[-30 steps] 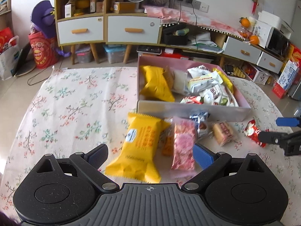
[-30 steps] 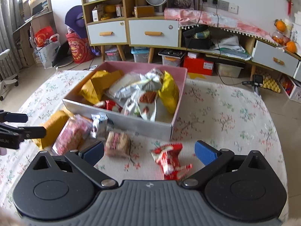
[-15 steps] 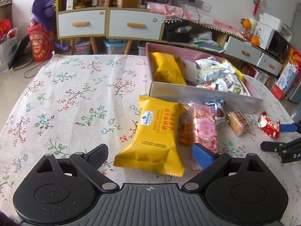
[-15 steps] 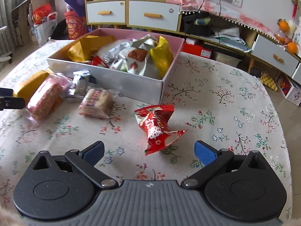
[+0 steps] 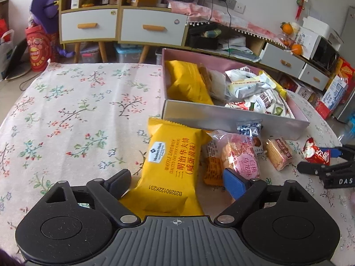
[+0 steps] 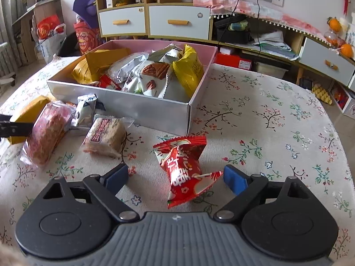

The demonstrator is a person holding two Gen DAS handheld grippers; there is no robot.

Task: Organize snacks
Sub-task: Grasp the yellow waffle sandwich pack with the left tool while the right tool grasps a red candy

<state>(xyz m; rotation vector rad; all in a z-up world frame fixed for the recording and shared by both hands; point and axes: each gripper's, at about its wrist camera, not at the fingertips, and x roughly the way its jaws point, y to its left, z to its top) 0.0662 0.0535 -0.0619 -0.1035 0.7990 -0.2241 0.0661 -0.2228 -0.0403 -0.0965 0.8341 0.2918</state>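
A grey box with a pink inside (image 5: pixel 221 117) (image 6: pixel 142 108) holds several snack packs. In front of it lie a large yellow pack (image 5: pixel 173 166), a pink pack (image 5: pixel 241 155) (image 6: pixel 46 135), a small silver pack (image 6: pixel 85 108), a wafer pack (image 5: pixel 278 153) (image 6: pixel 105 136) and a red pack (image 6: pixel 184 166) (image 5: pixel 316 153). My left gripper (image 5: pixel 177 182) is open, its fingers on either side of the yellow pack. My right gripper (image 6: pixel 176 177) is open, its fingers on either side of the red pack.
The floral tablecloth (image 5: pixel 73 115) covers the table, with bare cloth left of the box and to its right (image 6: pixel 266 122). Cabinets with drawers (image 5: pixel 124 26) and clutter stand beyond the far edge.
Both grippers have moved forward and down. The yellow pack now lies between the left fingers and the red pack between the right fingers. Both stay open.
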